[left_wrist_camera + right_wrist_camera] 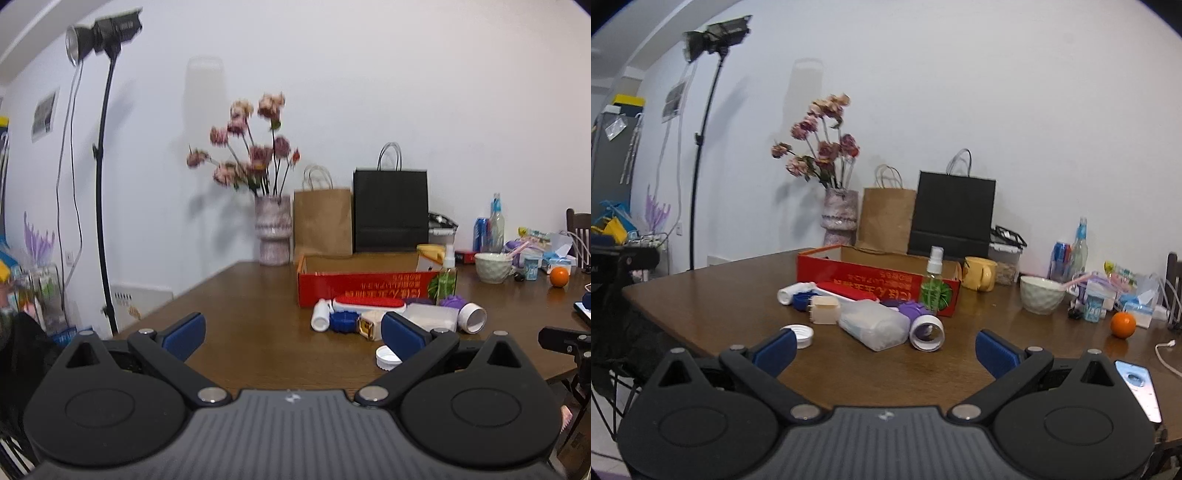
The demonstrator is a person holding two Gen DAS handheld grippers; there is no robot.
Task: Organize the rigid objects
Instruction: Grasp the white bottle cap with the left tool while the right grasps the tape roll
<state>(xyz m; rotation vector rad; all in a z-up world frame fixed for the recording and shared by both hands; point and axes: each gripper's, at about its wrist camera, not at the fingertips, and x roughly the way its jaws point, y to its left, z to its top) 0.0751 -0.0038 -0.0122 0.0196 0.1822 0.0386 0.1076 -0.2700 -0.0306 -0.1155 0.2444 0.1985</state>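
Observation:
A red cardboard box point(364, 291) point(864, 280) lies open on the brown table point(251, 332) point(731, 306). In front of it sits a cluster: a white tube point(320, 314) point(792, 291), a red-and-white brush point(369, 303) point(849, 290), a blue disc point(344, 322), a cream block point(824, 309), a clear plastic case point(432, 317) point(873, 325), a purple ball point(453, 302) point(911, 308), a white roll point(472, 317) point(926, 332), a green spray bottle point(447, 275) point(935, 284) and a white cap point(386, 357) point(799, 335). My left gripper point(293, 334) and right gripper point(886, 349) both stand open, empty, short of the cluster.
A vase of flowers point(273, 232) point(839, 214), a brown bag point(322, 221) and a black bag point(953, 218) stand at the back. A yellow mug point(979, 274), a bowl point(1041, 294), an orange point(1123, 325), bottles and a phone point(1141, 387) crowd the right side.

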